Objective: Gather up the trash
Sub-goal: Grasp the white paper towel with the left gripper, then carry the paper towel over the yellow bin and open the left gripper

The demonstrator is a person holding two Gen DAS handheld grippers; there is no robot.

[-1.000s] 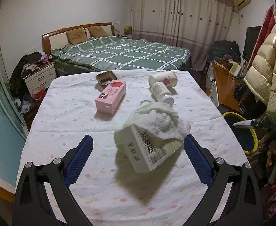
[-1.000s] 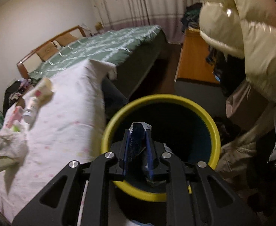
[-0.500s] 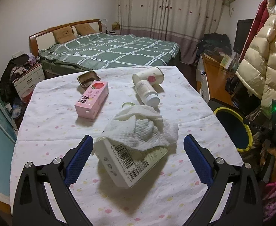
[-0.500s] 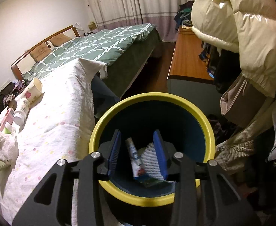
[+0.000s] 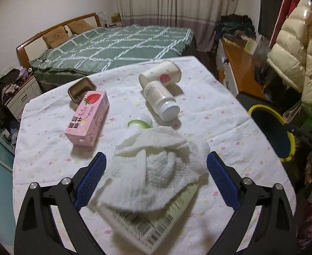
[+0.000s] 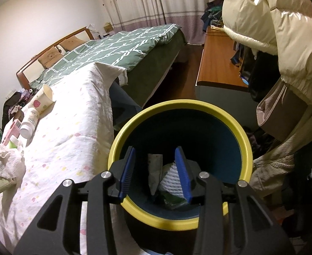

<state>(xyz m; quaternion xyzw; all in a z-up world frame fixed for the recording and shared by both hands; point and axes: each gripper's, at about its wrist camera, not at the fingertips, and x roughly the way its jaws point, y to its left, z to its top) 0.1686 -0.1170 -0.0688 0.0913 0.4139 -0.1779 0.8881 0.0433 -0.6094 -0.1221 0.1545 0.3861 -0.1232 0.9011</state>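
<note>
A cloth-covered desk (image 5: 49, 161) fronts a green bed (image 5: 117, 44). Left tongs (image 5: 155, 178) gape around a crumpled towel (image 5: 153, 167) (over a carton); right tongs (image 6: 156, 171), parted and empty, hang over the yellow-rimmed bin (image 6: 244, 138).

My blue finger pads (image 5: 91, 178) look ribbed and matt. The white paper towel (image 5: 153, 170) is embossed and rough, the pink carton (image 5: 88, 118) smooth card, the tablecloth (image 5: 49, 159) soft cloth, the bin rim (image 6: 246, 148) smooth plastic.
</note>
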